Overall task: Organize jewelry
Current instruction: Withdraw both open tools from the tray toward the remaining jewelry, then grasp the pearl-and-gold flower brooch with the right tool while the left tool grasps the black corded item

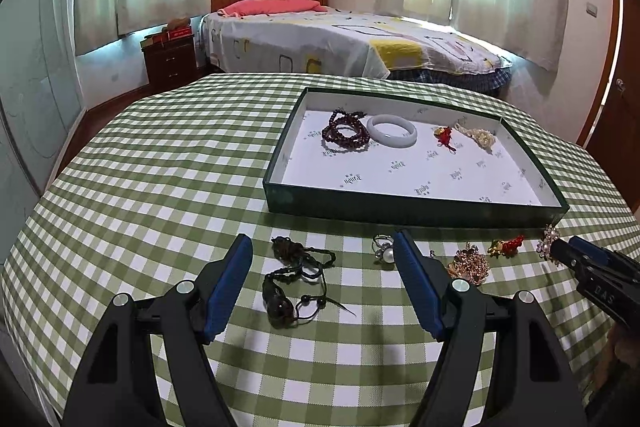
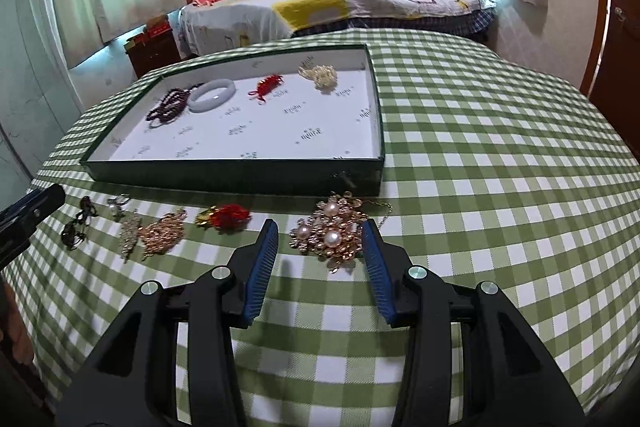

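Both hand-held grippers gape empty: left over black cord (right frames pearl brooch).

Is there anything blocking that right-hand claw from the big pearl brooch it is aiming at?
Nothing visible does. The right gripper has its blue fingers apart on either side of the pearl brooch, with only checked tablecloth between. The red ornament lies off to one side.

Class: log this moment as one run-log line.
left tool open over dark cord bracelet | right tool open around pearl brooch | tray partly filled
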Demonstrator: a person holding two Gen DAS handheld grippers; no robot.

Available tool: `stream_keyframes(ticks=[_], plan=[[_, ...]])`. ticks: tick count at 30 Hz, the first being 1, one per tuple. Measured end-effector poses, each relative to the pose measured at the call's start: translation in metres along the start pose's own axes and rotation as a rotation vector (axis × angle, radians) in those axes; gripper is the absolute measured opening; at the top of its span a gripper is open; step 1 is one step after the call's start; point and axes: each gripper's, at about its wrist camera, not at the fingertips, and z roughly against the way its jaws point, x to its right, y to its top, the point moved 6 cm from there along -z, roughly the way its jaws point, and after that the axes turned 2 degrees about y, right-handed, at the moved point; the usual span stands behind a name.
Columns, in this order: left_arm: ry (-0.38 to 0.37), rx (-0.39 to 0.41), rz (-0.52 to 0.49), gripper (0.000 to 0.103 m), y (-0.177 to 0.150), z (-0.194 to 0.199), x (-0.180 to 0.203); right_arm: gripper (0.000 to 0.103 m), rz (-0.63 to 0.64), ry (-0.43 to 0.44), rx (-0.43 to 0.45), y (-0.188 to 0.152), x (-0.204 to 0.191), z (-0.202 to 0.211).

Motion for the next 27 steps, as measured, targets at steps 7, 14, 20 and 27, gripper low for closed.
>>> stream_keyframes(ticks=[7, 14, 20, 27], plan=[[0.005, -0.027, 0.001, 0.071, -0.004, -0.009, -0.002, 0.043, -0.002, -0.015, -0.03, 0.004, 0.004, -0.015], [0.014, -0.039, 0.009, 0.071, -0.005, -0.012, -0.007, 0.045, 0.018, -0.024, -0.033, 0.004, 0.002, -0.02], [0.021, -0.06, 0.019, 0.071, -0.009, -0.016, -0.013, 0.041, 0.023, -0.018, -0.029, 0.004, -0.001, -0.018], [0.02, -0.076, 0.028, 0.071, -0.013, -0.016, -0.018, 0.029, 0.023, 0.002, -0.018, 0.001, -0.005, -0.014]])
